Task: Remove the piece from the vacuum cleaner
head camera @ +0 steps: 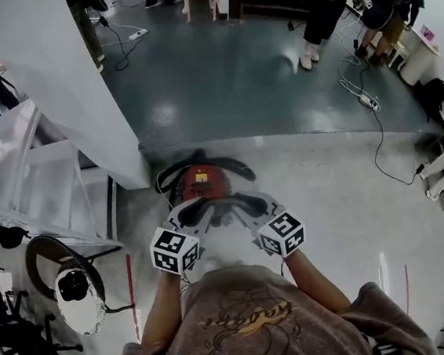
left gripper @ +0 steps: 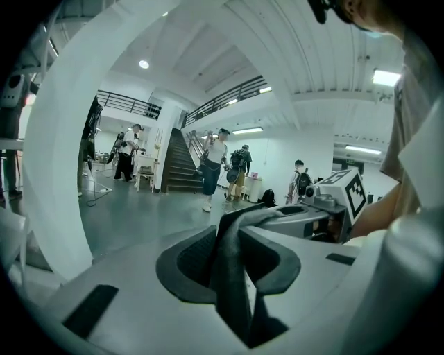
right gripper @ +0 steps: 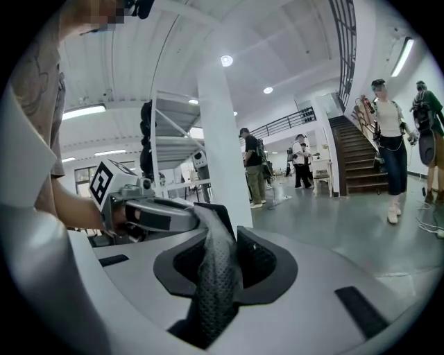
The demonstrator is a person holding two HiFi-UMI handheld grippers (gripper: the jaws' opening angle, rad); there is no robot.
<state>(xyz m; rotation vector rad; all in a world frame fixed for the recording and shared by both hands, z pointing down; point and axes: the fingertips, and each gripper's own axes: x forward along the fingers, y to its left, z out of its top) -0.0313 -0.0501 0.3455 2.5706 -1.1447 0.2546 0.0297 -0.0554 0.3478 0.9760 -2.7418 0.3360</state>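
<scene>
Our left tool [head camera: 188, 211] and right tool [head camera: 255, 204] each clench one end of the piece [right gripper: 211, 277], stretched crosswise at the vacuum cleaner's [head camera: 203, 181] near side

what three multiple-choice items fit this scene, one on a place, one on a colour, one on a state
1. Where does the vacuum cleaner stand? A on a table; B on the floor in front of the person; C in a box.
2. What colour is its body? A blue; B red; C green.
3. How are the left gripper and the right gripper? A both open, empty; B only the right grips; C both shut on the dark perforated strip.
Key: 1 B, the head view shows it on the floor; 2 B, its top is red; 3 C, each gripper view shows the jaws closed on the strip.
</scene>
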